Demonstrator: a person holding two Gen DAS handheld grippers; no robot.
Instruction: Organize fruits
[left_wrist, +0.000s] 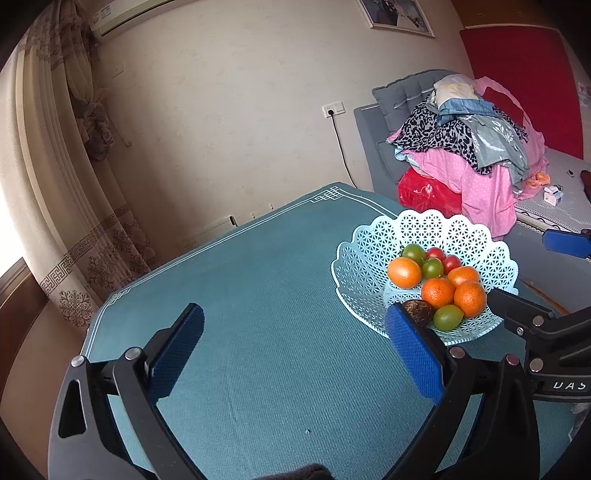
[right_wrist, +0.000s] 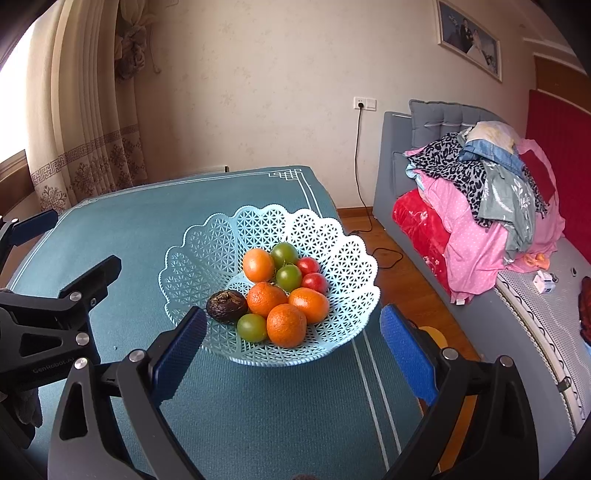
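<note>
fruits (right_wrist: 280, 291) all in basket (right_wrist: 207, 243), table (right_wrist: 110, 229) bare | left gripper (left_wrist: 295, 345), right gripper (right_wrist: 293, 350) wide open, empty | looks nearly finished

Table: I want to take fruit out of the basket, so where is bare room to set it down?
The teal table mat is bare between the basket and the curtain-side edge, in front of the left gripper. A narrower strip lies before the right gripper. The basket's floor is crowded with fruit.
</note>
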